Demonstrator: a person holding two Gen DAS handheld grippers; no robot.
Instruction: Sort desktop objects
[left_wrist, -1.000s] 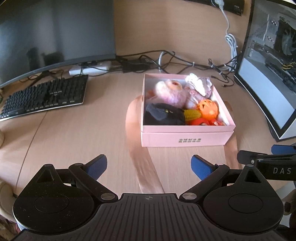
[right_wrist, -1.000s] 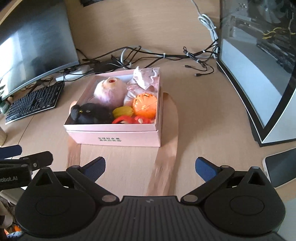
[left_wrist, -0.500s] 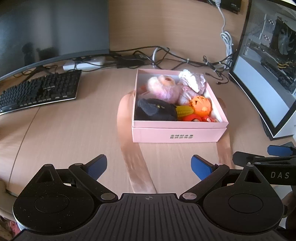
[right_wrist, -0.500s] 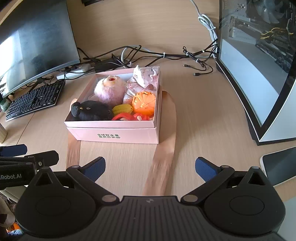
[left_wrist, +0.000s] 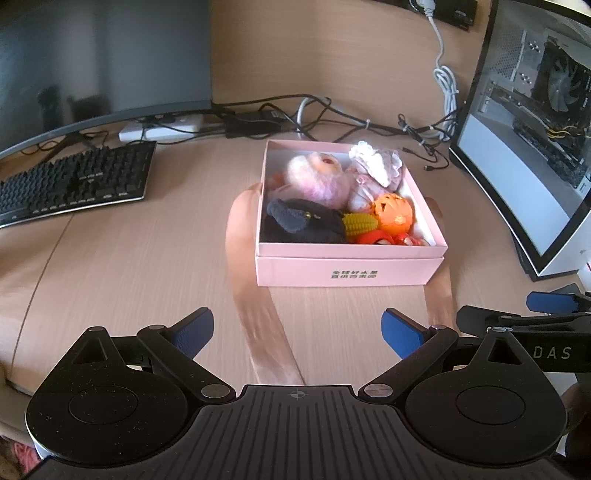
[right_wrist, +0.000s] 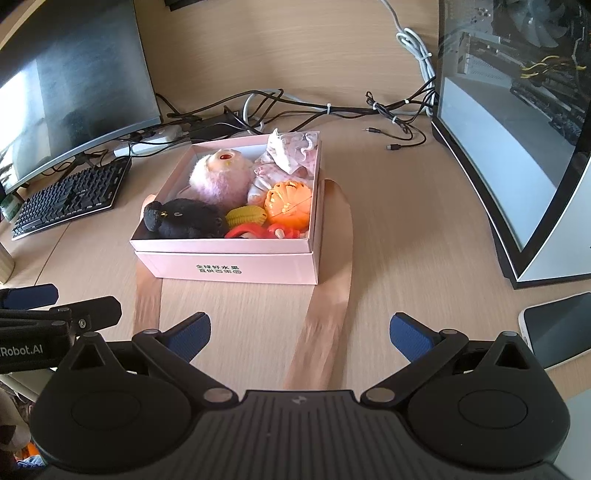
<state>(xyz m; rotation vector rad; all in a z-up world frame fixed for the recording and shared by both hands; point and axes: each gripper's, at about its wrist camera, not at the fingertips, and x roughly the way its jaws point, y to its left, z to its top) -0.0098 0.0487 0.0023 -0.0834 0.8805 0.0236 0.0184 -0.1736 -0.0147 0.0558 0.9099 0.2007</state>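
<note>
Left gripper (left_wrist: 297, 328) at 6 o'clock in its own view, blue pads spread wide, nothing between them; it hangs above bare desk (left_wrist: 129, 258). Right gripper (right_wrist: 299, 330) likewise released and empty, low at 6 o'clock in the right wrist view; its tips also show at 3 o'clock in the left view. Two tan ribbon strips (right_wrist: 325, 332) run from under the box toward the grippers, one each side. Pink box (left_wrist: 349, 271) sits open on the desk at about 12 o'clock from both grippers, well apart from the pads, printed characters on its near wall. Inside, near row: black plush (right_wrist: 184, 219) at the box's 8 o'clock, yellow corn toy (right_wrist: 245, 216) beside it, red plastic piece (right_wrist: 258, 232) against the near wall, orange pumpkin ball (right_wrist: 288, 203) at 4 o'clock. Far row: pink fluffy toy (right_wrist: 219, 179) at 11 o'clock, doll in frilled pale cloth (right_wrist: 288, 151) at 1 o'clock. Beyond: keyboard (left_wrist: 74, 181) at 10 o'clock, curved monitor (left_wrist: 92, 62) behind it, tangled cables (left_wrist: 332, 122) at 12, glass-sided computer case (left_wrist: 535, 129) at 2 o'clock. Phone (right_wrist: 557, 326) lies at 3 o'clock in the right view.
</note>
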